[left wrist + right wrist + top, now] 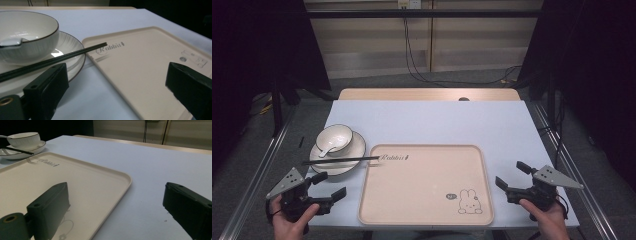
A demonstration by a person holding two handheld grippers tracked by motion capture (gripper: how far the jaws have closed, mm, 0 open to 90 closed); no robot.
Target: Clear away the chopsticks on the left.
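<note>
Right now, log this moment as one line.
left hand-held gripper: open, empty, near plate | right hand-held gripper: open, empty, beside tray | chopsticks: across plate, tips over tray edge | bowl: on plate

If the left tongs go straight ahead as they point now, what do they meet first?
Probably the chopsticks, which lie across the plate rim onto the tray edge, right ahead of the open left tongs. Depth is unclear; the plate rim may come first.
</note>
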